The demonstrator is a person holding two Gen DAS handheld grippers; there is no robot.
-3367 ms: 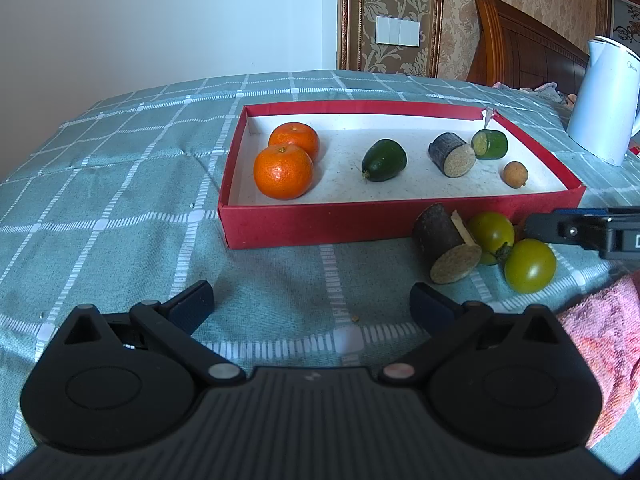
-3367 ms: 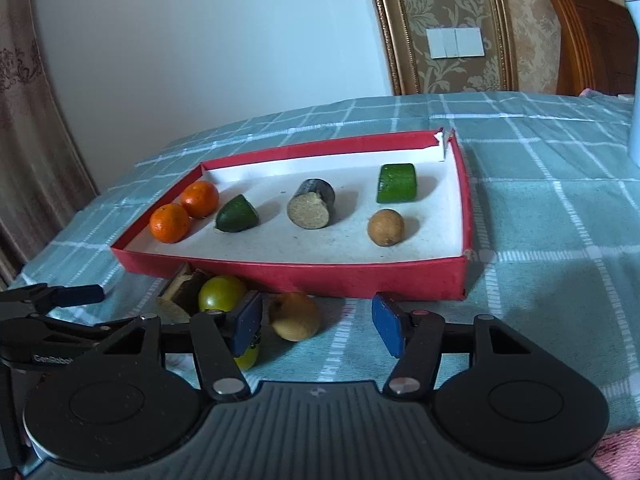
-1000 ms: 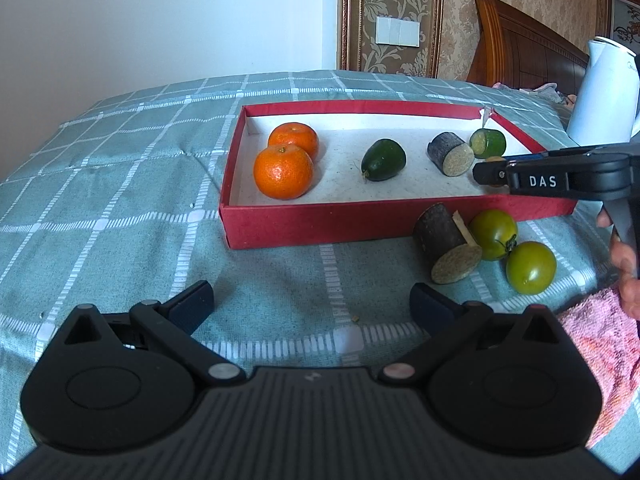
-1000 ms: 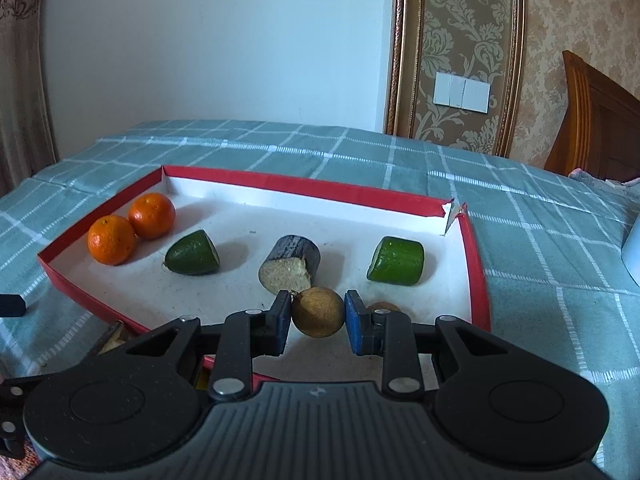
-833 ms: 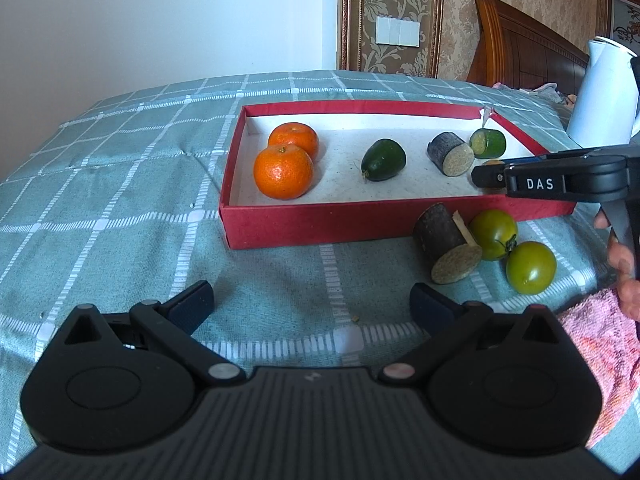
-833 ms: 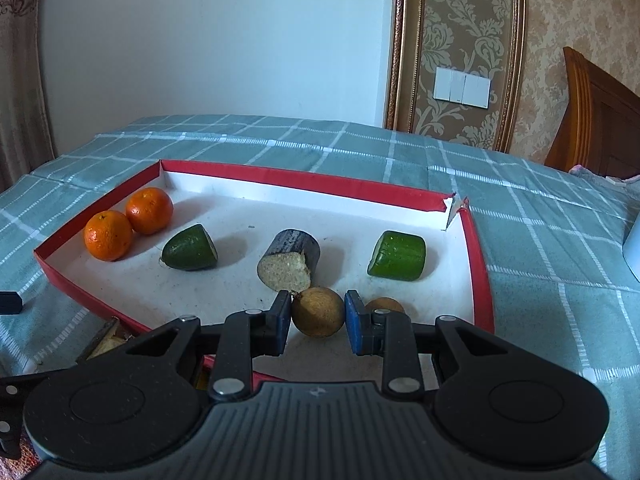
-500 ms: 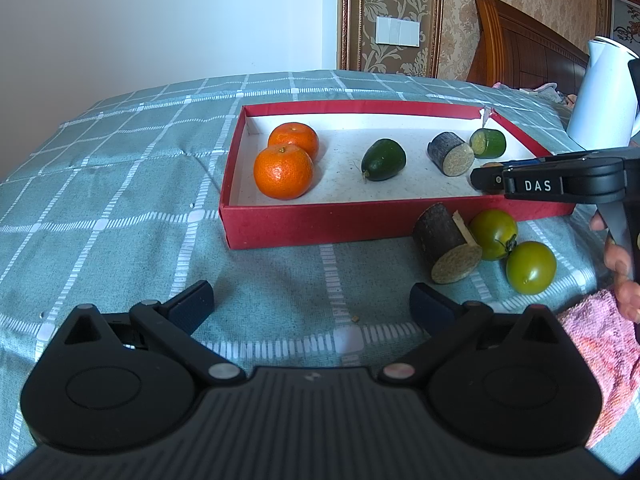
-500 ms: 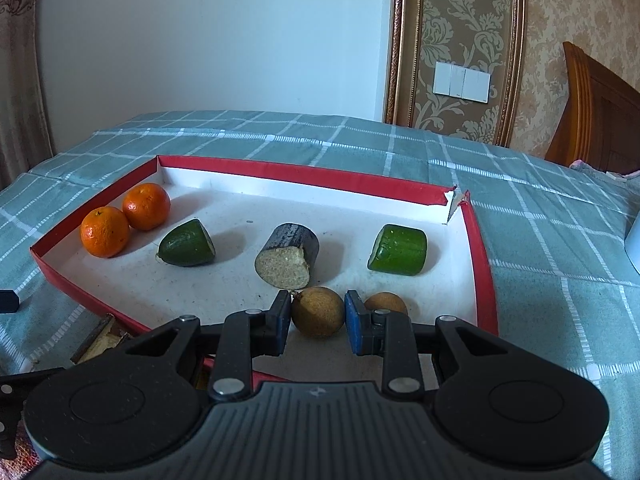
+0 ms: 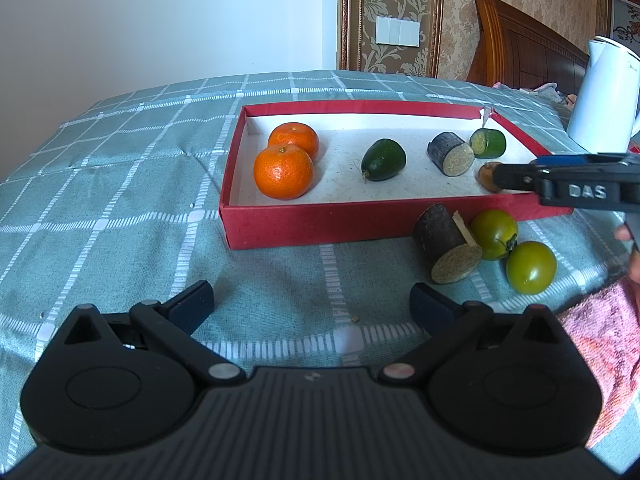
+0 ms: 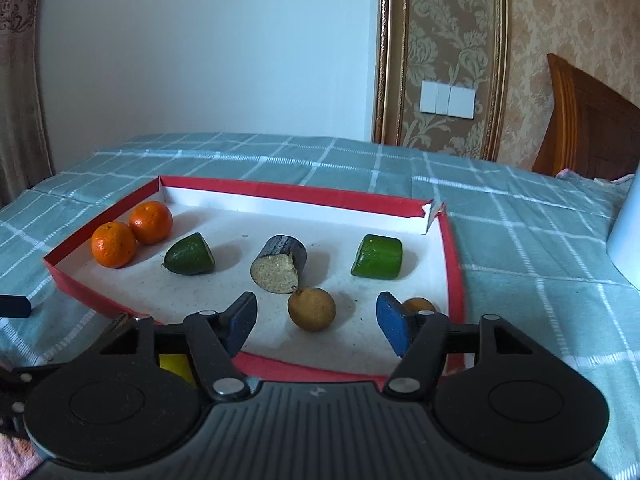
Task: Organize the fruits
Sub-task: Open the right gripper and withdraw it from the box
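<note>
While both hand-held grippers [image 9: 310, 304] [image 10: 316, 318] gape empty, red tray [image 10: 454, 248] holds two oranges [image 10: 113, 244], two longans [image 10: 311, 309].

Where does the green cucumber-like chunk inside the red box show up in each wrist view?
Left wrist: green chunk at upper right, in the red box's far right corner.
Right wrist: green chunk right of centre, right of the dark cut cylinder.
Shared landmark: the box's torn white corner just behind the chunk.
</note>
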